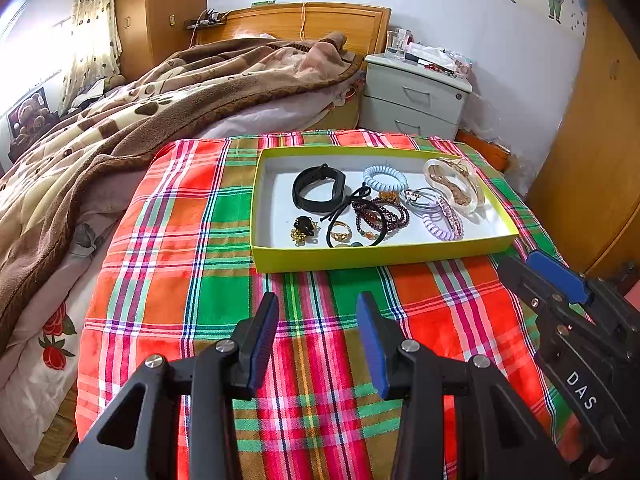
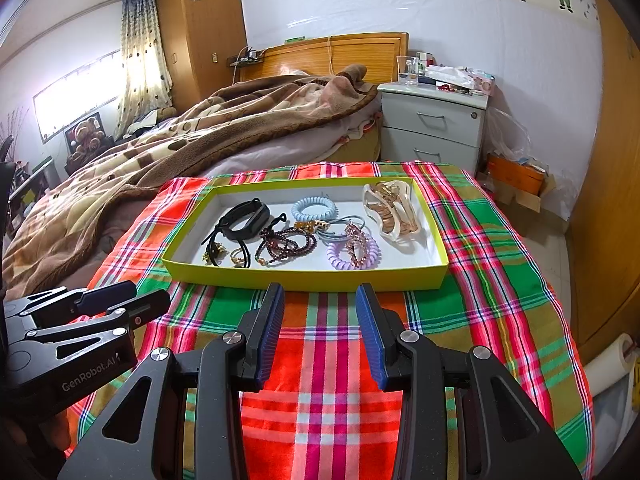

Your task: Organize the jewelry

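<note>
We list one shallow yellow-green tray (image 2: 308, 280) on a plaid cloth (image 2: 320, 400) spread over the bed, and every piece of jewelry in view lies inside it. Taking the tray as a clock face seen from the right wrist: black wristband (image 2: 244, 218) at ten o'clock; pale blue coil tie (image 2: 314, 209) at twelve; clear hair claw (image 2: 394, 214) at two; lilac coil tie (image 2: 352, 254) at five, with a pink beaded piece across it; dark red bead bracelets (image 2: 286, 244) at centre, overlapping a black cord (image 2: 224, 246); gold ring (image 2: 239, 257) and small gold-and-black cluster (image 1: 304, 230) at seven to eight. The left gripper (image 1: 318, 340) and right gripper (image 2: 320, 332) hover at six o'clock, short of the tray wall, both with fingers apart and holding nothing. This fits either a gathered lot awaiting sorting or a finished collection. Any pick here wants a low, narrow pinch on a single strand, since the central pieces tangle.
</note>
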{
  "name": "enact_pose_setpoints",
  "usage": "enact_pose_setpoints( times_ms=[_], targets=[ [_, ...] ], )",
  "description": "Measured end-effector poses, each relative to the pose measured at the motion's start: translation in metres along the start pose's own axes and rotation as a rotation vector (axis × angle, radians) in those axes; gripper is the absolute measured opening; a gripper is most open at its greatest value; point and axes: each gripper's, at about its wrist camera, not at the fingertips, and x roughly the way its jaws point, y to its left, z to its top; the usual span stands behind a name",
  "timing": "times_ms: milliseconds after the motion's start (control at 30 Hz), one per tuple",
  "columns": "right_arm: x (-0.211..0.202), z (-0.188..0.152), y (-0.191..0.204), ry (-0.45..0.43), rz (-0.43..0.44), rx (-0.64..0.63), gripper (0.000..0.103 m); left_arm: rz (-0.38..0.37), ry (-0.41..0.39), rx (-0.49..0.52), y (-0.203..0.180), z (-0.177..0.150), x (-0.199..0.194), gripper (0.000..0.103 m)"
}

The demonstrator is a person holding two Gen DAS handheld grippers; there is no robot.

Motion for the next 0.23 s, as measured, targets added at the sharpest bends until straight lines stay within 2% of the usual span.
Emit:
enact_pose_setpoints(
  times_ms=[233],
  targets=[
    [-0.0004,0.0003,0.0000,0.000,0.001,0.000,0.038,0.000,0.008,-0.009,0.0008,0.0009,0.0012,0.042]
  ],
)
